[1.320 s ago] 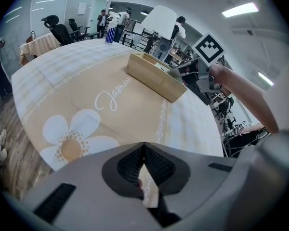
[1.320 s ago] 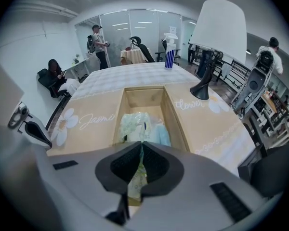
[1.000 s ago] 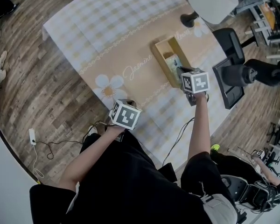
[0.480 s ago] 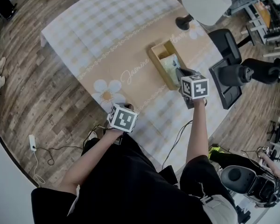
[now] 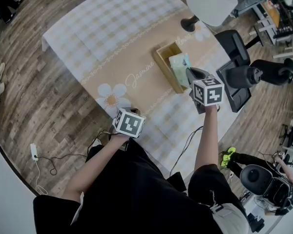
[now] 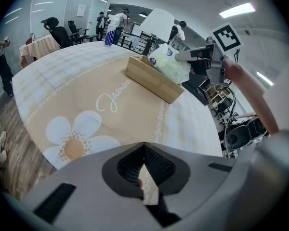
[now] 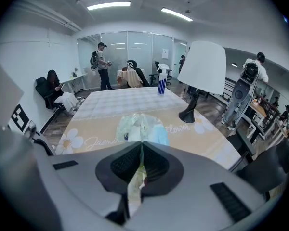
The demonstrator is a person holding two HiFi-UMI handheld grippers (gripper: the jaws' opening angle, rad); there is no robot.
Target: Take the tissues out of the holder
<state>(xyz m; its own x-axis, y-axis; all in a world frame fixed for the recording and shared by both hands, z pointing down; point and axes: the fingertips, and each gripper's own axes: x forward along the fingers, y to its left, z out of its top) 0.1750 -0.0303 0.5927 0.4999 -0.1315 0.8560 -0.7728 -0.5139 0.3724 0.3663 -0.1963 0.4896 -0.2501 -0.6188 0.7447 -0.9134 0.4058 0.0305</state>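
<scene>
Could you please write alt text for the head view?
The right tool grips a pale green tissue pack over a wooden holder on a flower-printed table. The left tool hangs by the table's near edge.

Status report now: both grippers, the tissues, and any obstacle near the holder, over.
Left gripper shut, empty, over table edge. Right gripper shut on tissue pack. Pack mostly above wooden holder. Lamp stands apart, nothing blocking.

Wood-plank floor (image 5: 34, 82) surrounds a counter (image 5: 112, 23) covered by a checked cloth. A white lamp (image 7: 204, 66) stands at its far right, a black office chair (image 5: 237, 43) just beyond. Glass partition (image 7: 130, 44) on the far wall. Strip lights (image 7: 108, 5) overhead. Loose cable (image 5: 49, 157) on the near-left floor.
</scene>
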